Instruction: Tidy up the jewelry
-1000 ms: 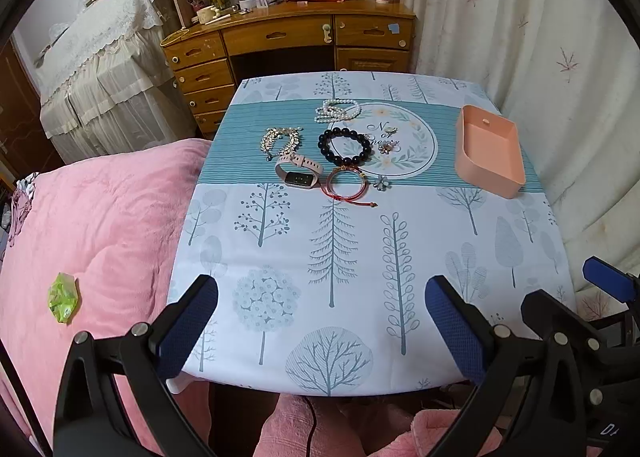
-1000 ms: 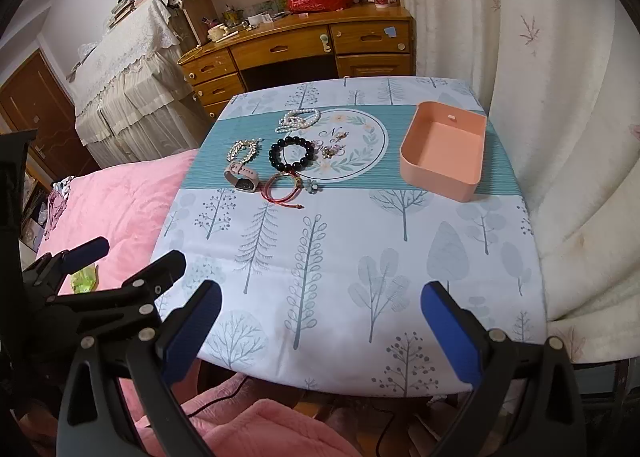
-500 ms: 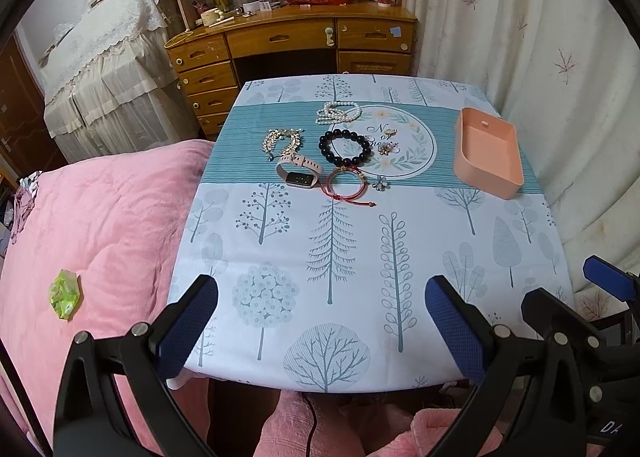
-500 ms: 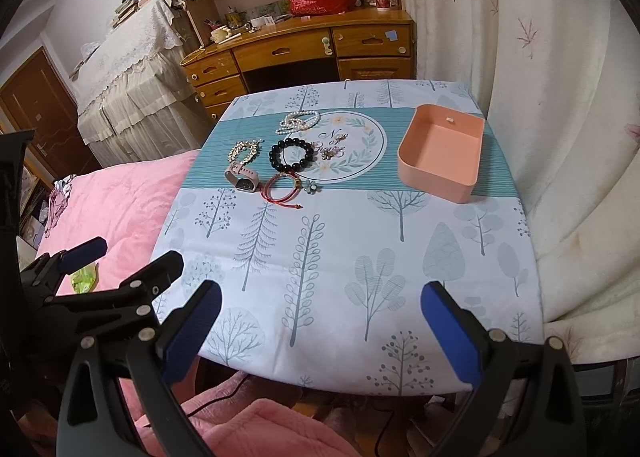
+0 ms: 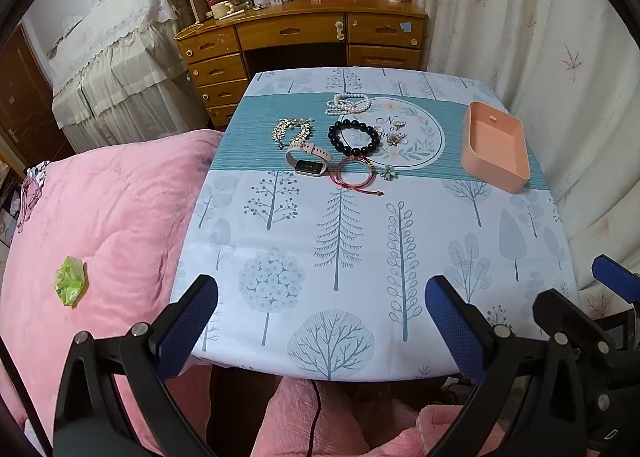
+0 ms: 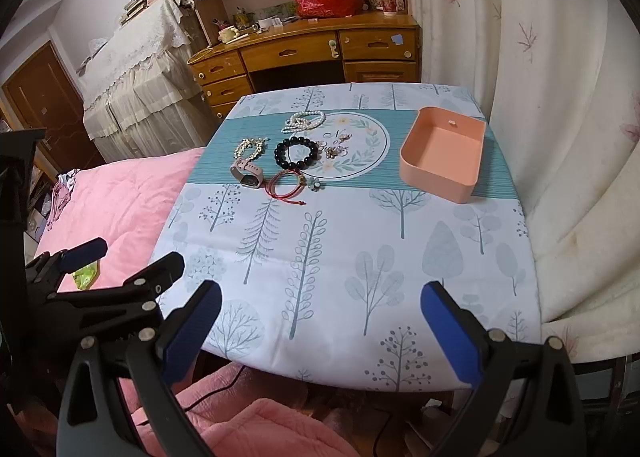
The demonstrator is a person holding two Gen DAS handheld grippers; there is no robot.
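Jewelry lies in a cluster on the teal band of the tablecloth: a black bead bracelet, a pearl strand, a gold chain, a pink watch, a red cord bracelet, a small flower charm and earrings. An empty peach box stands at the right. My left gripper and right gripper hover open over the table's near edge, far from the jewelry.
The table has a tree-print cloth. A pink quilted bed adjoins its left side with a green wrapper on it. A wooden desk stands behind, white curtains to the right.
Both views have shifted slightly; the table sits a little farther and lower in frame. Nothing on the table has moved, and both grippers stay open.
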